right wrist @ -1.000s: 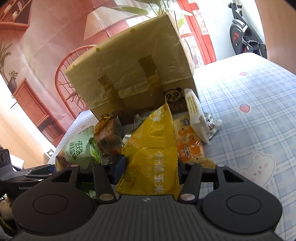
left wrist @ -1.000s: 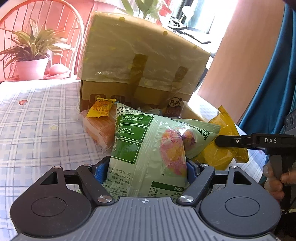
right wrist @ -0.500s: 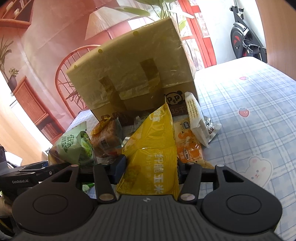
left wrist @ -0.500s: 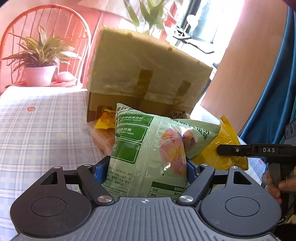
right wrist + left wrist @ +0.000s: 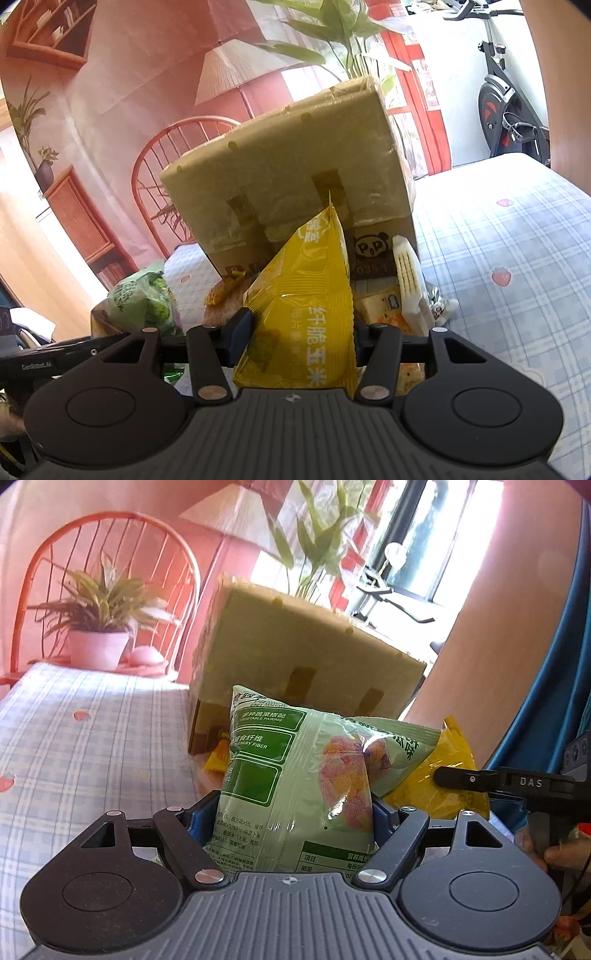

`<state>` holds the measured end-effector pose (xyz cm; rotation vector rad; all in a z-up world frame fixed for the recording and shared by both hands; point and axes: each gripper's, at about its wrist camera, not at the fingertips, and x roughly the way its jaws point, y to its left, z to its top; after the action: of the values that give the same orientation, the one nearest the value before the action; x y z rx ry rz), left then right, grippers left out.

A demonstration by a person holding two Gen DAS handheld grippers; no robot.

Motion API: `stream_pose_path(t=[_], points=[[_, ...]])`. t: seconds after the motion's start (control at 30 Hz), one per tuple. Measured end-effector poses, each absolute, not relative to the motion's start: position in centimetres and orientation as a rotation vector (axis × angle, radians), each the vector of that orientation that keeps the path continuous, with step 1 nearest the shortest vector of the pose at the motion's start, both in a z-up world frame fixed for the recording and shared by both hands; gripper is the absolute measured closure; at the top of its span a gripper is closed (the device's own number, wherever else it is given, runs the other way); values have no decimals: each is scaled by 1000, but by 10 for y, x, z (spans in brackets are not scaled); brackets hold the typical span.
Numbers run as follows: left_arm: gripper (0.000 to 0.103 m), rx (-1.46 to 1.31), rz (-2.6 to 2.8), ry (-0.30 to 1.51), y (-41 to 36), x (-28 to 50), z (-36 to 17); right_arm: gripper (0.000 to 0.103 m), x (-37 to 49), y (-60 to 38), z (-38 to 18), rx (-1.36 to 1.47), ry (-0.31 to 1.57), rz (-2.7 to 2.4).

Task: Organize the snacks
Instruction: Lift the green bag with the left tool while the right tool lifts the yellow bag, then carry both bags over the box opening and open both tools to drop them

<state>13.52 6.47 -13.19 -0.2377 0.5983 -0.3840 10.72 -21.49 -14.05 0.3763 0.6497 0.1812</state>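
Left wrist view, left to right: a potted green plant in a pale pink pot [image 5: 98, 648] stands at the far end of the surface [image 5: 74, 746], which is covered with a blue-and-white checked cloth printed with strawberries. A large cardboard box wrapped in yellowish plastic film [image 5: 295, 664] stands on the surface beyond the snacks. In the foreground the left gripper [image 5: 295, 808] is closed on a green plastic snack bag with white lettering and a pink-and-yellow food picture [image 5: 295, 775]; both fingers press into the bag's lower sides and the bag stands upright, raised above the surface.

Right wrist view, left to right: the green bag [image 5: 142, 302] appears at the left edge, near the left tool. The right gripper [image 5: 299, 336] is closed on a yellow foil snack bag with white lettering [image 5: 306, 306], whose pointed top corner rises in front of the box. To the right, a loose pile of small snacks lies on the surface against the foot of the box, among them an orange packet [image 5: 384, 314] and a white ribbed wafer pack [image 5: 408, 284].

Step in hand, as judged: both bags are lifted clear of the pile and carried, one per gripper. The next move calls for taking each bag to its sorted place, which cannot be told from these views, lowering it, then opening the fingers. The slack, air-filled film may slip if the squeeze eases early.
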Motion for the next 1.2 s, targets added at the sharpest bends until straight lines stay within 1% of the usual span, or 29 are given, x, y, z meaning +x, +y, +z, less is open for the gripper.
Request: stream_pose_path(t=[0.23, 0.53, 0.63, 0.8, 0.93, 1.07, 1.2], points=[[22, -260, -390, 509, 69, 140, -97, 50, 123, -222, -103, 342, 559, 193], [22, -217, -360, 368, 52, 171, -31, 50, 160, -232, -41, 271, 428, 214], [21, -203, -357, 320, 42, 187, -7, 50, 171, -235, -22, 249, 384, 220], [21, -195, -342, 294, 23, 228, 22, 50, 197, -240, 4, 216, 321, 218], [21, -171, -296, 282, 5, 271, 37, 50, 223, -243, 10, 206, 294, 190], [21, -145, -278, 256, -10, 310, 43, 50, 253, -239, 1, 183, 286, 141], [21, -70, -246, 333, -28, 347, 30, 50, 284, -237, -16, 187, 307, 116]])
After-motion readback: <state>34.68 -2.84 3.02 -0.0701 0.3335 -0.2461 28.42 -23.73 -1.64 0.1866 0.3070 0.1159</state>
